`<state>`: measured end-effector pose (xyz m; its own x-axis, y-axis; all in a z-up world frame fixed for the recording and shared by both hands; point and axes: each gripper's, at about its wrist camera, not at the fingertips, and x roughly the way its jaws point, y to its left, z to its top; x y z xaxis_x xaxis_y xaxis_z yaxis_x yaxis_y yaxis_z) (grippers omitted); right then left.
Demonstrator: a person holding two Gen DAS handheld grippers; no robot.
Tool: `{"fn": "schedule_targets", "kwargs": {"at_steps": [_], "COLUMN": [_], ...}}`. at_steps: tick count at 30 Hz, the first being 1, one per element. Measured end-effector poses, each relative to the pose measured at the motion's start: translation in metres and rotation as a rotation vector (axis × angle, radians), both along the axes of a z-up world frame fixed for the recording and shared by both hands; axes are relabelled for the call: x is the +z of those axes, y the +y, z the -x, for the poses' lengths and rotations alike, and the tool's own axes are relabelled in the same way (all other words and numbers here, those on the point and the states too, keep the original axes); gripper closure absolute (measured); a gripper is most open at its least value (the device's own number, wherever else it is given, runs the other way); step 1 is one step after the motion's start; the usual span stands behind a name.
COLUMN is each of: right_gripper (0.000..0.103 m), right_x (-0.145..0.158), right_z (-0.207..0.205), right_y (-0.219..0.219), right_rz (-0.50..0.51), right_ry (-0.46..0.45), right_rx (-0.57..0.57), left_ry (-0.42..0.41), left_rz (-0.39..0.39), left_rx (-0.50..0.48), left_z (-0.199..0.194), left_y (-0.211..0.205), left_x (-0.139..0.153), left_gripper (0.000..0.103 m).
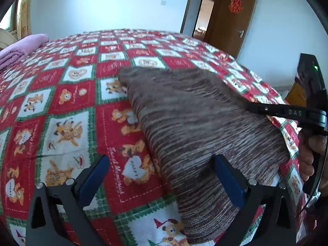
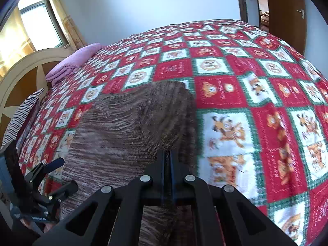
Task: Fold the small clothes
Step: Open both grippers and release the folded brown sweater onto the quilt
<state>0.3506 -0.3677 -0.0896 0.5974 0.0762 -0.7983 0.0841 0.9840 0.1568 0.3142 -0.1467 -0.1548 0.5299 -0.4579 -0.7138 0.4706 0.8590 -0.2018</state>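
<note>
Brown-and-white striped knit garment (image 1: pixel 194 123), frame centre: right gripper (image 2: pixel 168 160) clenched on its edge mid-fold, left gripper (image 1: pixel 162 176) released; next, lay it flat.

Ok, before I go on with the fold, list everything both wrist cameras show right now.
knit garment: one, brown-grey streaked, lying on the bed, one edge lifted
bedspread: one, red, white and green bear patchwork, covering the bed
folded blanket: one, lilac, far left corner of the bed
striped cloth: one, black and white, at the bed's left edge
headboard: one, cream and brown, left of the bed
door: one, brown, open, with a red ornament
window: one, sunlit, yellow curtains
left gripper: black, blue pads, open over the garment's near end
right gripper: black, shut on the garment's edge
</note>
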Motion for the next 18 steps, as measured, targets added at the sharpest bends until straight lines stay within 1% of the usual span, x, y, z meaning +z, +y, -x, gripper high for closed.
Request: {"fn": "schedule_targets", "kwargs": {"at_steps": [1, 2, 4, 6, 8, 9, 10, 13, 15, 18], "right_gripper": [0.099, 0.098, 0.097, 0.087, 0.052, 0.046, 0.044, 0.044, 0.044, 0.045], "right_x": [-0.01, -0.013, -0.01, -0.007, 0.0, 0.002, 0.005, 0.007, 0.0, -0.016], "right_z": [-0.002, -0.002, -0.001, -0.002, -0.002, -0.003, -0.007, -0.028, -0.047, -0.071], "right_y": [-0.004, -0.005, -0.005, -0.009, -0.018, -0.021, -0.026, -0.037, -0.044, -0.052], "right_rz": [-0.001, -0.012, -0.015, -0.029, -0.065, -0.089, -0.119, -0.183, -0.212, -0.227], "right_ry": [0.019, 0.005, -0.019, -0.016, -0.053, -0.073, -0.089, -0.112, -0.086, -0.034], "right_rx": [0.001, 0.015, 0.033, 0.037, 0.041, 0.043, 0.045, 0.029, 0.024, 0.02], "left_ry": [0.018, 0.038, 0.065, 0.068, 0.09, 0.093, 0.092, 0.084, 0.08, 0.074], "left_rz": [-0.012, -0.028, -0.032, -0.05, -0.036, -0.027, -0.026, -0.028, -0.039, -0.048], "left_rx": [-0.012, -0.021, -0.037, -0.041, -0.038, -0.037, -0.039, -0.038, -0.036, -0.035], "left_z": [-0.001, -0.003, -0.003, -0.002, -0.004, -0.004, -0.004, -0.002, -0.002, -0.001], "left_y": [-0.005, -0.009, -0.015, -0.016, -0.014, -0.014, -0.013, -0.015, -0.017, -0.018], "left_x": [-0.003, -0.005, -0.008, -0.011, -0.014, -0.013, -0.014, -0.014, -0.014, -0.015], "left_gripper": [0.0, 0.0, 0.0, 0.0, 0.0, 0.0, 0.0, 0.0, 0.0, 0.0]}}
